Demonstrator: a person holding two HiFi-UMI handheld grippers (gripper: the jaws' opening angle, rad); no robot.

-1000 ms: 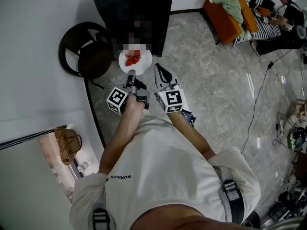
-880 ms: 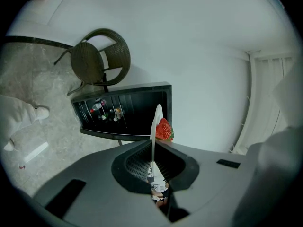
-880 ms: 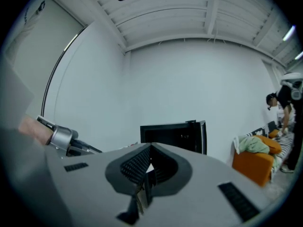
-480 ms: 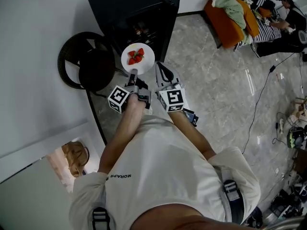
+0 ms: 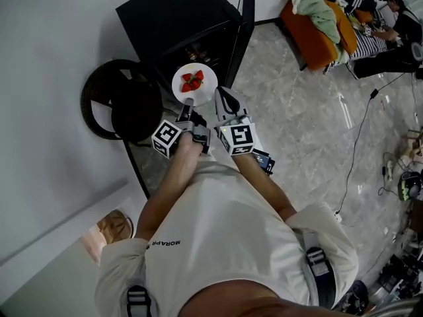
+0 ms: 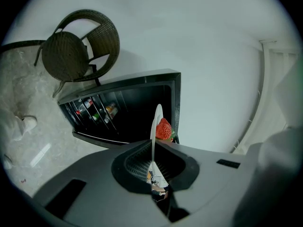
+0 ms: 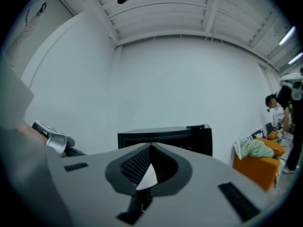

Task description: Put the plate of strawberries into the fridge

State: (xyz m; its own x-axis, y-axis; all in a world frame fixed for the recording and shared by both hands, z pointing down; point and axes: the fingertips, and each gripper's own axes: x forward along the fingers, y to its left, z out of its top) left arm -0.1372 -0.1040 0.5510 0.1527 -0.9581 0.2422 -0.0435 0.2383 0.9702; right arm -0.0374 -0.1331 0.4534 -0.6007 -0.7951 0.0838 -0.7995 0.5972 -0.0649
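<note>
— How is the light looking?
— Bright and even; ceiling lights [image 7: 289, 36] are glowing at the right gripper view's edge, and the floor [image 5: 344, 121] is throwing back streaks of glare
— Any distortion?
— Both gripper views are bending hard, black corners are closing in, and the fridge [image 6: 137, 112] interior is reading dark

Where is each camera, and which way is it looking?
Head view: on the person's head, facing steeply down at the plate, fridge and floor; shirt, arms, left gripper and right gripper show.
Left gripper view: on the left gripper, facing along its jaws, shut on the plate's rim, into the open fridge.
Right gripper view: on the right gripper, facing level at fridge and wall; its shut jaws show.
Shared: all see the fridge; head and left gripper views see strawberries and chair.
</note>
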